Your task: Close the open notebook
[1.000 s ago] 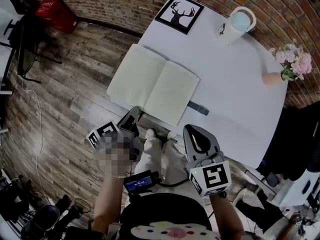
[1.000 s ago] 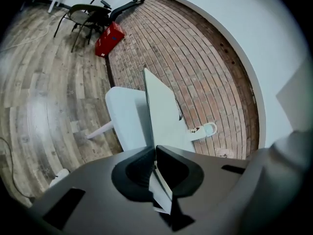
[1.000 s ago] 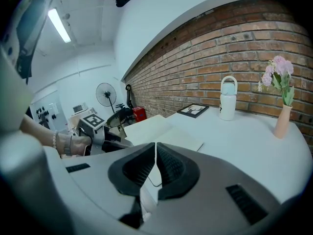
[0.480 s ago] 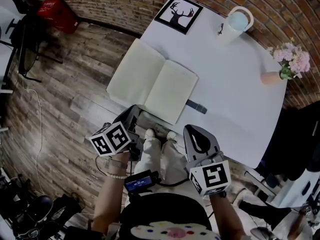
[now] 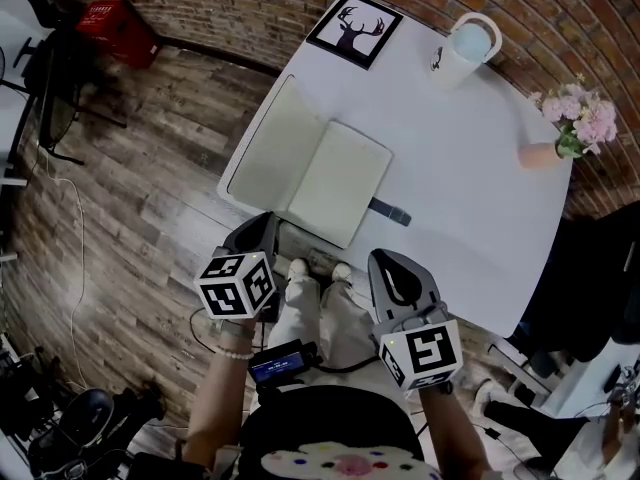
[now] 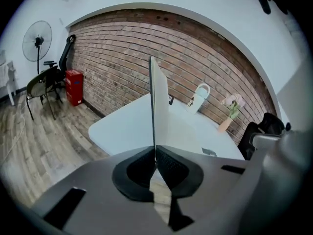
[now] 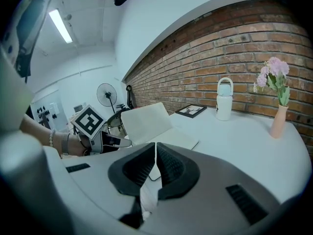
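The notebook (image 5: 335, 183) lies open with blank cream pages near the front left edge of the white table (image 5: 470, 198). Its left half (image 5: 262, 156) is lifted off the table and tilted up. My left gripper (image 5: 262, 236) is shut on the near edge of that half. In the left gripper view the cover (image 6: 159, 102) stands on edge between the pads of the left gripper (image 6: 156, 153). My right gripper (image 5: 395, 273) hovers over the table's front edge, shut and with nothing in it. In the right gripper view, past the right gripper (image 7: 155, 151), I see the raised half (image 7: 146, 121).
A framed deer picture (image 5: 355, 23), a white lidded jug (image 5: 463, 48) and a vase of pink flowers (image 5: 570, 128) stand along the table's far side. A small dark strap (image 5: 392, 213) lies right of the notebook. A red box (image 5: 110, 23) sits on the wooden floor.
The left gripper has rolled, turning its marker cube, and the notebook's left half has risen from flat to tilted up. The right gripper has stayed where it was.
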Available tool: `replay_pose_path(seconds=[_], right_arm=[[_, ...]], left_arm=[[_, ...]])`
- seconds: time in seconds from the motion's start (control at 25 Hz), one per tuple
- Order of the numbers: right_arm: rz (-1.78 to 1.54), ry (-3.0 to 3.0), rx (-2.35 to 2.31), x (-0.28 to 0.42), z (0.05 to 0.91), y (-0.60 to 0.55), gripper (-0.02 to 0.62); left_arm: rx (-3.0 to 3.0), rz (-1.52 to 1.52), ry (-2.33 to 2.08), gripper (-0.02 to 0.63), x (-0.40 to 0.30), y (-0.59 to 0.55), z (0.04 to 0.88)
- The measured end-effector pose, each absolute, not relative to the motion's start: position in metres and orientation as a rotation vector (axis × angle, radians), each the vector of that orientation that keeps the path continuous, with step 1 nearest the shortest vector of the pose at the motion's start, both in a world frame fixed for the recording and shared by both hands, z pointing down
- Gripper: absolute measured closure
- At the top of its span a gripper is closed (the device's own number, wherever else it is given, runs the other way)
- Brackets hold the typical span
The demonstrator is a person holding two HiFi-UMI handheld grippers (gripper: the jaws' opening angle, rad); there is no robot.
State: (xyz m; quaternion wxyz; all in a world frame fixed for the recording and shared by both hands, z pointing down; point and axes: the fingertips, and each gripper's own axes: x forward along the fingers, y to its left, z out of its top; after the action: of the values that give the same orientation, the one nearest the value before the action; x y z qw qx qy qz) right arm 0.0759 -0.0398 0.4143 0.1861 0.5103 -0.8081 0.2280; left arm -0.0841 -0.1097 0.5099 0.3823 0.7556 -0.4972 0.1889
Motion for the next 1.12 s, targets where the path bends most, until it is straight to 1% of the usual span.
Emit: replay_pose_path(seconds=[0.84,1.12], right_arm=[[0.642,-2.263,1.457,0.094,0.417,-0.041,0.558],[0.648,-2.250,1.474,0.099,0.418,-0.041,0.558]], left_arm=[[2.139,0.949,-1.318,0.581,-0.072,-0.100,0.518],[2.167,1.049,-1.343,0.581,-0.071,-0.098,0.519]])
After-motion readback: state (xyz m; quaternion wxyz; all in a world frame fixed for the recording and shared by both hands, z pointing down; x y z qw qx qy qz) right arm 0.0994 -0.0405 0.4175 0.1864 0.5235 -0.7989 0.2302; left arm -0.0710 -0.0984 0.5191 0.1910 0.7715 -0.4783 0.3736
